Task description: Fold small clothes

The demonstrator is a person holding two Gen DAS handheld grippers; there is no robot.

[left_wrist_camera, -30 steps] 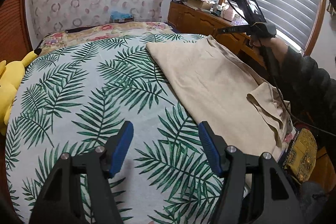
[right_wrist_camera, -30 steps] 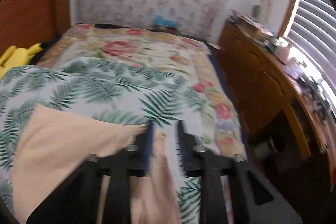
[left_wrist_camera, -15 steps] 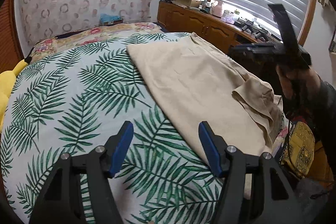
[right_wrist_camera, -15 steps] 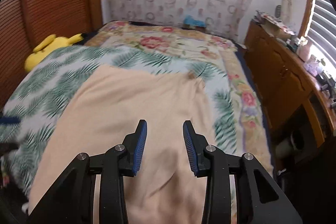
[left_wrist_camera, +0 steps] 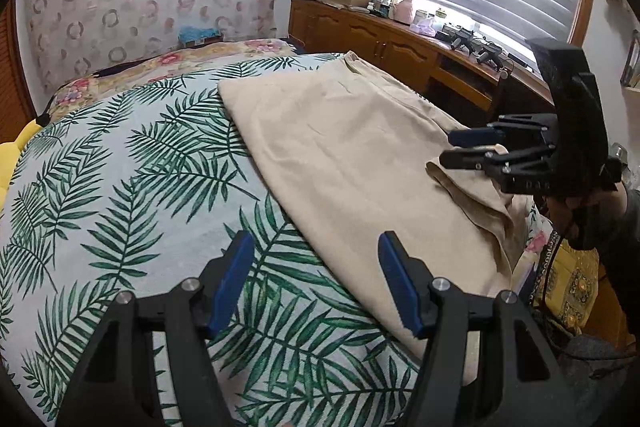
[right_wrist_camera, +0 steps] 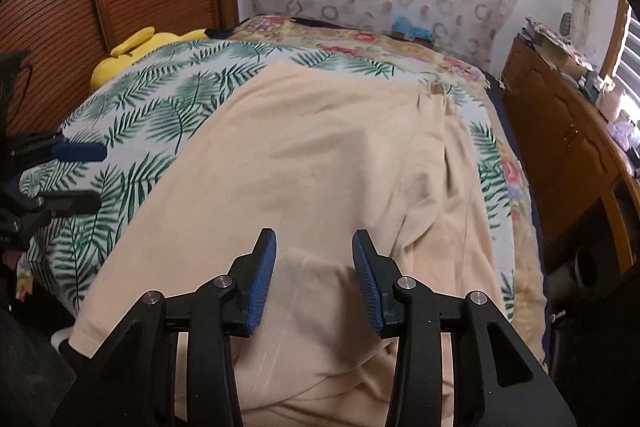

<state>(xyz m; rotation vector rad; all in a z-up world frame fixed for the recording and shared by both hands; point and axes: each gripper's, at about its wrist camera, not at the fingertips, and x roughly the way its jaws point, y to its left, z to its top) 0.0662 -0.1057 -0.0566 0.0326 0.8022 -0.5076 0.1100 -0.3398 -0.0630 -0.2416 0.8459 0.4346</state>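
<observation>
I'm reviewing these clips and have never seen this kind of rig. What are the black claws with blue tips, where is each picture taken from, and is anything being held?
There is no robot: a person holds a two-finger gripper in each hand, each carrying a camera looking along its fingers. One picture looks over the left gripper, the other over the right gripper. A beige garment lies spread on a palm-leaf bedspread. The left gripper is open above the bedspread, holding nothing. The right gripper's jaws are opening over a bunched fold of the garment, not gripping it.
</observation>
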